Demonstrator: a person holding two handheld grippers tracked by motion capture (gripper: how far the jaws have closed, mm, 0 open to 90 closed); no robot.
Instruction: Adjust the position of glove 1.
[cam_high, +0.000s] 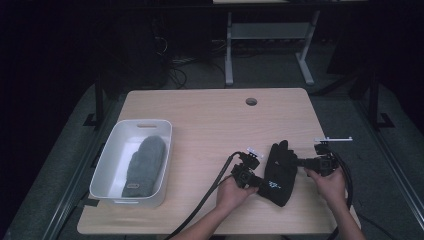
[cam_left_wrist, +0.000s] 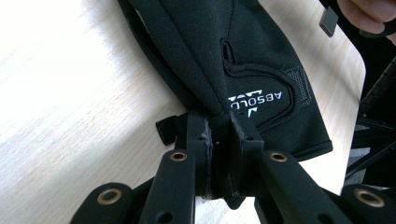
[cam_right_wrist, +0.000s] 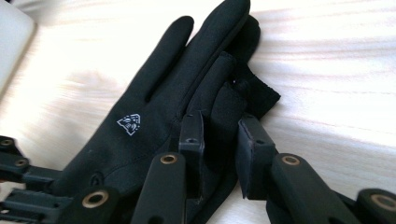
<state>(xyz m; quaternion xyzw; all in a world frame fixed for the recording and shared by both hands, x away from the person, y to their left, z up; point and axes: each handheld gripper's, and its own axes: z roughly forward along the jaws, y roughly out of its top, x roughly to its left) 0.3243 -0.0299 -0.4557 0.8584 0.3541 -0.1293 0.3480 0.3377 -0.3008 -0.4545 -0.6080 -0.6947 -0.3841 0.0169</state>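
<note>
With the grey mitten (cam_high: 144, 165) already in the white bin (cam_high: 111, 151) at left, your left gripper (cam_high: 256, 181) and right gripper (cam_high: 300, 162) both pinch the black glove (cam_high: 280, 172), lower right of centre on the table (cam_high: 210, 125), awaiting transfer.

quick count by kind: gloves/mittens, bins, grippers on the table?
Black glove: 1, pinched by both the left gripper and the right gripper
Grey mitten: 1, lying in the bin
White bin: 1
Grippers: 2
Total: 5
</note>
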